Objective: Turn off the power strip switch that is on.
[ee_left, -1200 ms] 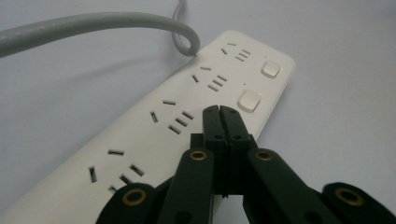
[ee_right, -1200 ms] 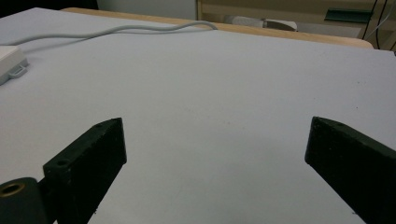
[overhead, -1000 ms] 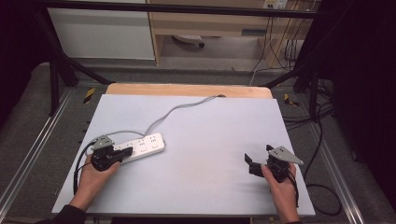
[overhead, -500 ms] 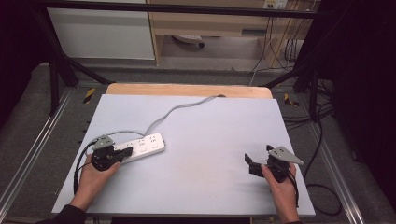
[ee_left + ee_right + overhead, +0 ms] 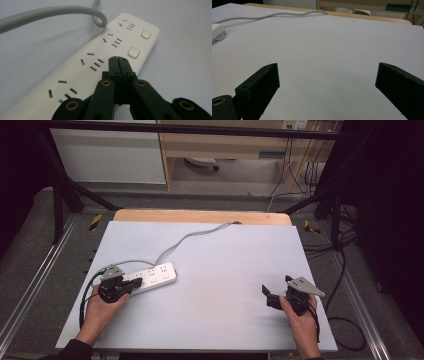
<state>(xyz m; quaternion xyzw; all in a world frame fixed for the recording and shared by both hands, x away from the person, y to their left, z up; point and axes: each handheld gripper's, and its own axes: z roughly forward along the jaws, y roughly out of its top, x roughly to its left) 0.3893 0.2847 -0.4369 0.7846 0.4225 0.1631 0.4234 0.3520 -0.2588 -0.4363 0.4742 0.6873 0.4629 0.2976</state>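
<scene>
White power strip (image 5: 150,276) and its cable (image 5: 192,237) lie on grey table (image 5: 230,270)

The left gripper (image 5: 131,285) has its fingers (image 5: 113,65) pressed together, while the right gripper (image 5: 270,296) is spread wide.

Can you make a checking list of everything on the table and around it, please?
Surface: pale grey board on a wooden table, flat.
Job's things: white power strip lying flat at the left; two push buttons visible.
Clutter: nothing seen.
Grippers: left gripper shut, tips over the strip beside a button; right gripper open, holding nothing, at the right.
Cables: grey cord running from the strip to the table's far edge.
Surroundings: black frame legs, cabinets behind, loose wires on the floor at the right.
</scene>
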